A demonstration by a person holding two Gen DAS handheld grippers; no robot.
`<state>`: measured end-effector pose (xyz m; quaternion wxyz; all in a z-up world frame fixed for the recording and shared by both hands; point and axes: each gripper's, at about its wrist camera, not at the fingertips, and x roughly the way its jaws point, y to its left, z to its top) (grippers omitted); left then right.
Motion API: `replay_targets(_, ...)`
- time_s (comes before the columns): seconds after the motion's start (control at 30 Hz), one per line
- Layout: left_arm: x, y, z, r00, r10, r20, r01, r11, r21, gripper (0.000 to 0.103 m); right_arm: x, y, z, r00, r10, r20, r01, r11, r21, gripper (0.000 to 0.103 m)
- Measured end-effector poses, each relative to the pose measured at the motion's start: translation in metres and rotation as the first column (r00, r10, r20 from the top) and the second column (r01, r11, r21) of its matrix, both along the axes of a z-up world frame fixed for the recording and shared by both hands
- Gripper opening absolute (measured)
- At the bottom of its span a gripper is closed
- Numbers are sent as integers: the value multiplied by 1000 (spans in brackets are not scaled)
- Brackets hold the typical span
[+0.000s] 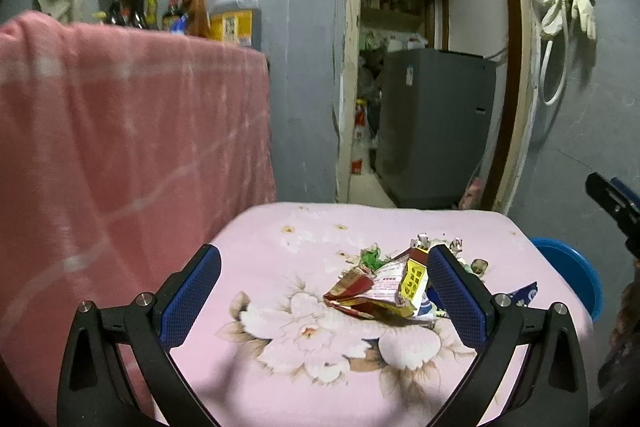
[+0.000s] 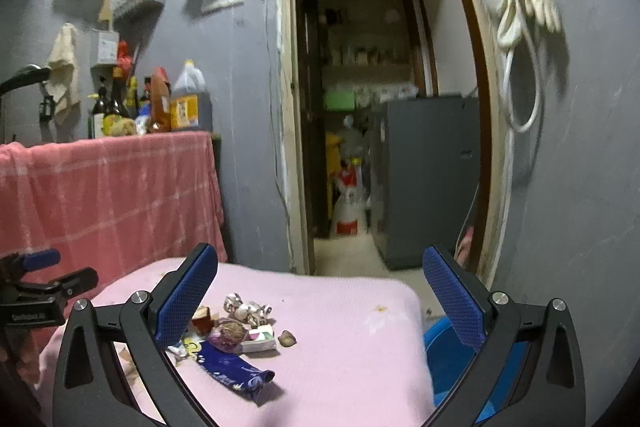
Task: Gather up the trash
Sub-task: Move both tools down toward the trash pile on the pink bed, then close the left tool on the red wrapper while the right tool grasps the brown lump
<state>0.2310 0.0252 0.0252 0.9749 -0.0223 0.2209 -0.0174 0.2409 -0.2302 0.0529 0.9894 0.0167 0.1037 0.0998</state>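
**Trash still on the cushion, nothing collected that we can see**

We judge the job barely begun. Both tools are empty: our left gripper stands wide apart above the pink flowered cushion, and our right gripper is spread just as wide, with nothing between its fingers.

The litter sits in one loose heap toward the cushion's right side. In the left wrist view, the crumpled red-and-yellow wrapper lies just beside the right-hand blue pad, with a scrap of green behind it. From the right wrist view we see the rest of the pile: a dark blue wrapper nearest the camera, a purplish ball of wrapping, a small pale box, some silvery crumpled foil and a little brown lump lying slightly apart. All of it rests on the cushion, so every piece is left to pick up.

As for containers, the only likely one is the blue tub down beside the cushion's right edge (we assume it is meant for the trash, though nothing confirms that). What shows of its inside looks bare, but most of it is hidden behind our gripper and the cushion, so we cannot tell whether anything lies in it.
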Motion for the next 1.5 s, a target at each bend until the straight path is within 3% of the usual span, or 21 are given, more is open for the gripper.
replay_targets(0.1, 14, -1, -6, 999, -25, -41, 25, 1000, -1, 100, 20, 1, -3, 999, 2, -55, -3, 1000, -12, 103)
replay_targets(0.23, 32, -1, -15, 994, -41, -104, 43, 999, 20, 91, 44, 0, -13, 990, 15, -139, -19, 999, -30, 99)
replay_targets(0.3, 37, 0, -21, 991, -43, -128, 46, 999, 27, 83, 54, 1, -18, 985, 18, -171, -27, 999, -46, 84)
replay_targets(0.43, 46, 0, -31, 981, -66, -183, 69, 998, 12, 71, 75, 3, -33, 961, 50, -271, -66, 997, -49, 69)
replay_targets(0.57, 55, 3, -39, 967, -94, -236, 96, 995, -5, 70, 85, 6, -53, 918, 126, -376, -144, 989, -19, 57)
replay_targets(0.83, 67, 0, -38, 955, -127, -269, 131, 991, -2, 65, 98, 14, -70, 856, 172, -488, -209, 978, -22, 51)
replay_targets(0.97, 74, -2, -39, 952, -138, -275, 145, 989, 4, 50, 102, 20, -75, 831, 184, -525, -236, 971, -33, 49)
replay_targets(1.1, 72, -5, -39, 950, -157, -269, 164, 986, 4, 44, 107, 25, -82, 801, 198, -564, -262, 964, -34, 40)
replay_targets(1.27, 70, -9, -40, 945, -189, -267, 194, 981, -9, 26, 111, 30, -88, 769, 222, -599, -299, 954, -30, 35)
replay_targets(1.5, 69, -9, -40, 943, -192, -273, 192, 981, -27, 25, 122, 26, -94, 718, 268, -643, -314, 948, 44, 35)
